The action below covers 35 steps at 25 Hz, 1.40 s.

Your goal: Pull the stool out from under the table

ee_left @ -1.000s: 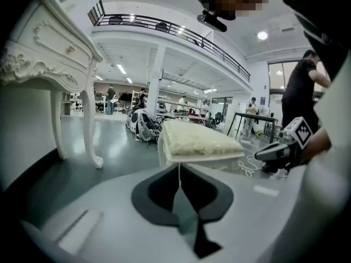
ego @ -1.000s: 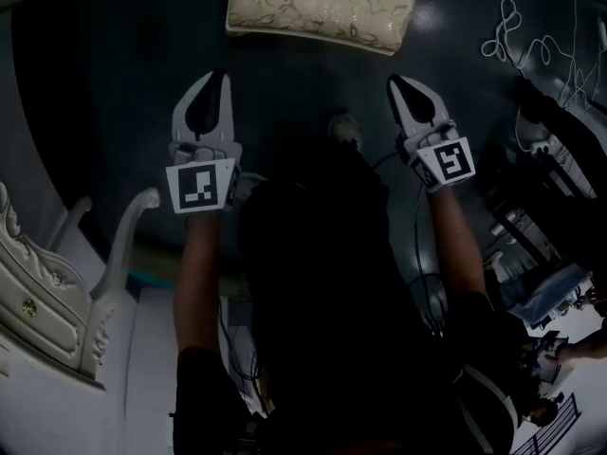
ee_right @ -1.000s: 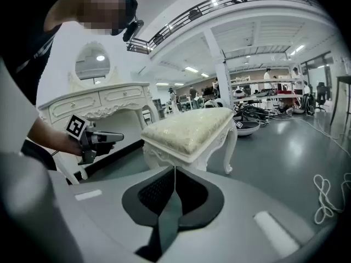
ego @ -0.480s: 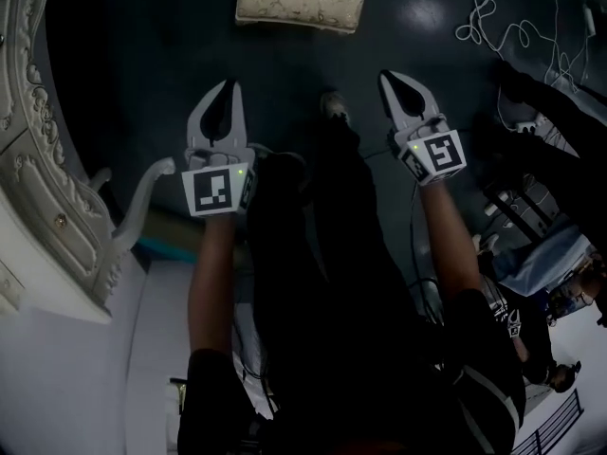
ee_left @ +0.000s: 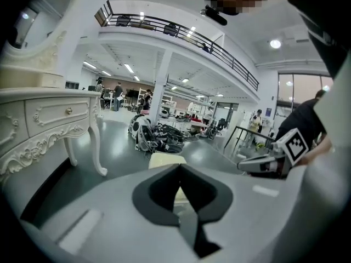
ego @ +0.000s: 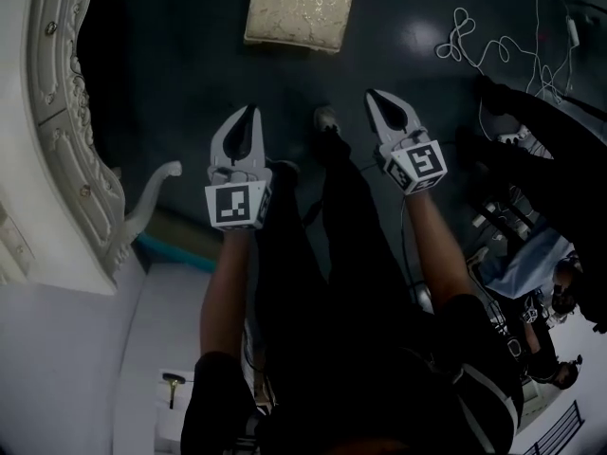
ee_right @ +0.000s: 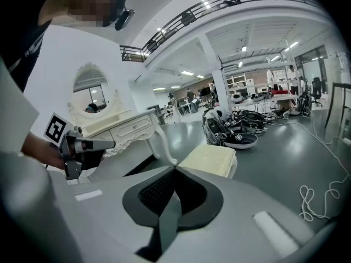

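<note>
Head view. Item: cushioned stool, cream, upright on the dark floor, well apart from the white dressing table and not under it; task judged all but complete. If a further pull is wanted: take both seat edges evenly, draw straight, and keep off the loose cable to the stool's right. Left gripper: jaws together, empty, near the stool, not touching. Right gripper: likewise closed on nothing.
</note>
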Each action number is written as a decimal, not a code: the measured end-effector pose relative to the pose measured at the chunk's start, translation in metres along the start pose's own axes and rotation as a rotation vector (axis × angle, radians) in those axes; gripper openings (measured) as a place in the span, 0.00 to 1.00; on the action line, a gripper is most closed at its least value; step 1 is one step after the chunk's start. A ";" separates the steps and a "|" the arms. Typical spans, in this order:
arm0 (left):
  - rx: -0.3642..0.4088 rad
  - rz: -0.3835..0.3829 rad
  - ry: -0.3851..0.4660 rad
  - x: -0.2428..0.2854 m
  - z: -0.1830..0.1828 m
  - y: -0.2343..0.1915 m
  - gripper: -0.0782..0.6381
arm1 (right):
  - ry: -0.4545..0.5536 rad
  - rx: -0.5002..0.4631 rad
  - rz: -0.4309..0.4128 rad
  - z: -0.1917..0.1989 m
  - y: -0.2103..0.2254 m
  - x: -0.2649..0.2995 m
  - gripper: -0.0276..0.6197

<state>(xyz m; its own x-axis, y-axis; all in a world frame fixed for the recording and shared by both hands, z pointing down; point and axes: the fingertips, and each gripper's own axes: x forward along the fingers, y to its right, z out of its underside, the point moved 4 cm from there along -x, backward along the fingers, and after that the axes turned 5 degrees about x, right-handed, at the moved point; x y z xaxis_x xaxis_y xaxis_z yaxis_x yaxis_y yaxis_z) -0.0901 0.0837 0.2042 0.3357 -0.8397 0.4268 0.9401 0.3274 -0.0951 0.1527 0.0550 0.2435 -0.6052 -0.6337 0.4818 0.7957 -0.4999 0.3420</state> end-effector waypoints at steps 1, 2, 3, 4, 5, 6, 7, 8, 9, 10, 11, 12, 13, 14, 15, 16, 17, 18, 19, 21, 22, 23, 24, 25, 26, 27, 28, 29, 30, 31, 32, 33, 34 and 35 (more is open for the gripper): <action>-0.007 -0.001 -0.003 -0.003 -0.007 0.004 0.12 | -0.002 0.003 -0.003 -0.005 -0.003 -0.004 0.04; -0.012 -0.003 -0.006 -0.007 -0.014 0.009 0.12 | -0.005 0.006 -0.006 -0.010 -0.006 -0.008 0.04; -0.018 -0.007 -0.009 -0.010 -0.022 0.012 0.12 | -0.007 0.009 -0.008 -0.015 -0.009 -0.013 0.04; -0.023 -0.014 -0.013 -0.014 -0.031 0.016 0.12 | -0.009 0.011 -0.010 -0.021 -0.012 -0.018 0.04; -0.027 -0.023 -0.016 -0.017 -0.042 0.018 0.12 | -0.012 0.012 -0.012 -0.027 -0.014 -0.022 0.04; -0.029 -0.032 -0.015 -0.021 -0.052 0.021 0.12 | -0.014 0.012 -0.014 -0.033 -0.017 -0.026 0.04; -0.027 -0.037 -0.009 -0.025 -0.063 0.023 0.12 | -0.016 0.013 -0.016 -0.039 -0.019 -0.030 0.04; -0.026 -0.040 0.003 -0.028 -0.072 0.025 0.12 | -0.015 0.013 -0.017 -0.047 -0.022 -0.033 0.04; -0.025 -0.042 0.018 -0.030 -0.080 0.027 0.12 | -0.010 0.014 -0.015 -0.055 -0.024 -0.035 0.04; -0.024 -0.046 0.031 -0.032 -0.088 0.028 0.12 | -0.001 0.015 -0.010 -0.065 -0.026 -0.037 0.04; -0.022 -0.052 0.039 -0.034 -0.095 0.028 0.12 | 0.010 0.015 -0.003 -0.075 -0.028 -0.039 0.04; -0.020 -0.060 0.046 -0.037 -0.104 0.028 0.12 | 0.021 0.014 0.003 -0.086 -0.031 -0.040 0.04; -0.022 -0.067 0.052 -0.040 -0.113 0.028 0.12 | 0.031 0.014 0.008 -0.097 -0.034 -0.043 0.04; -0.025 -0.072 0.059 -0.043 -0.124 0.029 0.12 | 0.042 0.015 0.010 -0.109 -0.038 -0.046 0.04; -0.029 -0.076 0.067 -0.047 -0.134 0.031 0.12 | 0.053 0.017 0.011 -0.121 -0.042 -0.051 0.04; -0.031 -0.078 0.072 -0.051 -0.144 0.034 0.12 | 0.065 0.017 0.012 -0.134 -0.047 -0.056 0.04; -0.035 -0.080 0.076 -0.055 -0.152 0.036 0.12 | 0.079 0.019 0.012 -0.146 -0.051 -0.061 0.04; -0.038 -0.080 0.079 -0.059 -0.160 0.039 0.12 | 0.094 0.025 0.012 -0.159 -0.055 -0.067 0.04; -0.040 -0.078 0.085 -0.063 -0.168 0.042 0.12 | 0.109 0.035 0.013 -0.170 -0.059 -0.074 0.04; -0.036 -0.068 0.105 -0.071 -0.187 0.051 0.12 | 0.140 0.055 0.014 -0.193 -0.066 -0.090 0.04; -0.029 -0.063 0.117 -0.075 -0.198 0.055 0.12 | 0.155 0.061 0.016 -0.204 -0.069 -0.098 0.04; -0.020 -0.059 0.129 -0.080 -0.208 0.059 0.12 | 0.169 0.065 0.017 -0.214 -0.073 -0.107 0.04; -0.011 -0.056 0.138 -0.085 -0.217 0.064 0.12 | 0.183 0.066 0.018 -0.224 -0.076 -0.116 0.04; -0.008 -0.053 0.146 -0.090 -0.226 0.068 0.12 | 0.197 0.065 0.020 -0.233 -0.080 -0.125 0.04; -0.011 -0.051 0.153 -0.096 -0.234 0.072 0.12 | 0.212 0.060 0.022 -0.243 -0.084 -0.134 0.04; -0.017 -0.049 0.158 -0.100 -0.241 0.076 0.12 | 0.228 0.053 0.026 -0.252 -0.088 -0.143 0.04; -0.022 -0.048 0.162 -0.105 -0.247 0.079 0.12 | 0.242 0.044 0.030 -0.260 -0.092 -0.152 0.04; -0.026 -0.047 0.166 -0.110 -0.253 0.083 0.12 | 0.255 0.035 0.034 -0.268 -0.095 -0.160 0.04; -0.030 -0.046 0.169 -0.116 -0.257 0.086 0.12 | 0.267 0.026 0.038 -0.274 -0.099 -0.169 0.04; -0.033 -0.044 0.173 -0.122 -0.262 0.091 0.12 | 0.280 0.020 0.039 -0.280 -0.103 -0.177 0.04; -0.031 -0.041 0.178 -0.128 -0.266 0.095 0.12 | 0.293 0.016 0.038 -0.285 -0.107 -0.185 0.04; -0.025 -0.038 0.185 -0.133 -0.271 0.099 0.12 | 0.304 0.015 0.037 -0.289 -0.111 -0.192 0.04; -0.018 -0.035 0.191 -0.139 -0.275 0.102 0.12 | 0.312 0.014 0.036 -0.291 -0.116 -0.198 0.04; -0.011 -0.032 0.197 -0.144 -0.278 0.106 0.12 | 0.317 0.012 0.036 -0.293 -0.120 -0.203 0.04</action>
<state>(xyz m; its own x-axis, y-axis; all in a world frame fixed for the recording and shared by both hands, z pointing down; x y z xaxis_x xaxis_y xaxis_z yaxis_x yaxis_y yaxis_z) -0.0224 0.1182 -0.1174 0.3102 -0.9183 0.2461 0.9506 0.2957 -0.0946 0.1734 0.0710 -0.1315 -0.5525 -0.8043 0.2188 0.8158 -0.4680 0.3398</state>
